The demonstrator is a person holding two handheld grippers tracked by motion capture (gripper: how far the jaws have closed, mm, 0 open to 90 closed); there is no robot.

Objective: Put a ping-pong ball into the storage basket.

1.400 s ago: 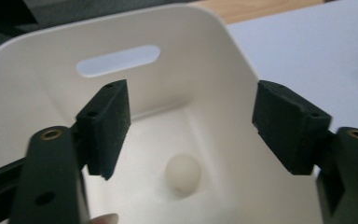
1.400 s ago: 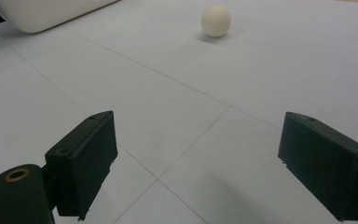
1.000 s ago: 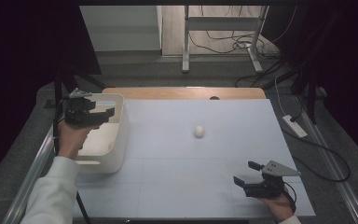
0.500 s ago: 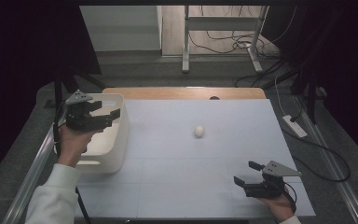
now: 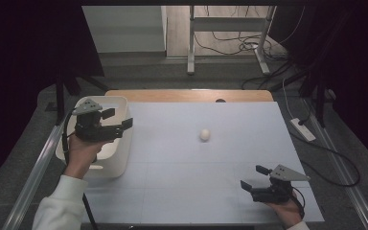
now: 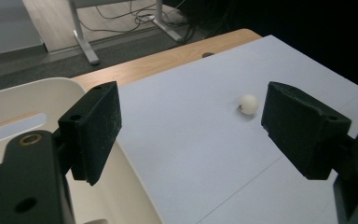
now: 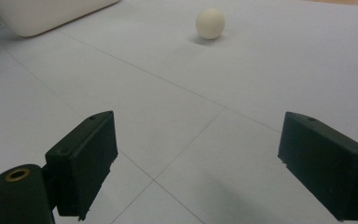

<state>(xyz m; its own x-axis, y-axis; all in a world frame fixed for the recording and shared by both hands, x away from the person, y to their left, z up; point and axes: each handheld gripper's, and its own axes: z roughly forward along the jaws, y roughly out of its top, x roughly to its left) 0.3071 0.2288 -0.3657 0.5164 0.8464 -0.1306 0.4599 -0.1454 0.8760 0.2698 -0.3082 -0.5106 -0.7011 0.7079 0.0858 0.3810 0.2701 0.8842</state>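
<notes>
A small white ball [image 5: 204, 134] lies alone near the middle of the white table sheet [image 5: 182, 182]; it also appears as the ball [image 6: 249, 104] and the ball [image 7: 210, 22]. My left gripper [image 5: 120, 126] hovers over the white bin [image 5: 120, 165] at the table's left, jaws open and empty, pointing toward the ball. In the left gripper view its gripper [image 6: 191, 128] spans the bin's rim [image 6: 51, 86]. My right gripper [image 5: 251, 178] rests open and empty near the front right corner; its own view shows the gripper [image 7: 196, 163] facing the ball.
The bare wooden table edge [image 5: 187, 95] runs along the back. A white power strip [image 5: 303, 129] and cables lie on the floor at the right. A metal stand [image 5: 230, 28] is behind the table.
My left gripper has drifted rightward over the bin toward its inner rim. The ball and my right gripper have stayed in place.
</notes>
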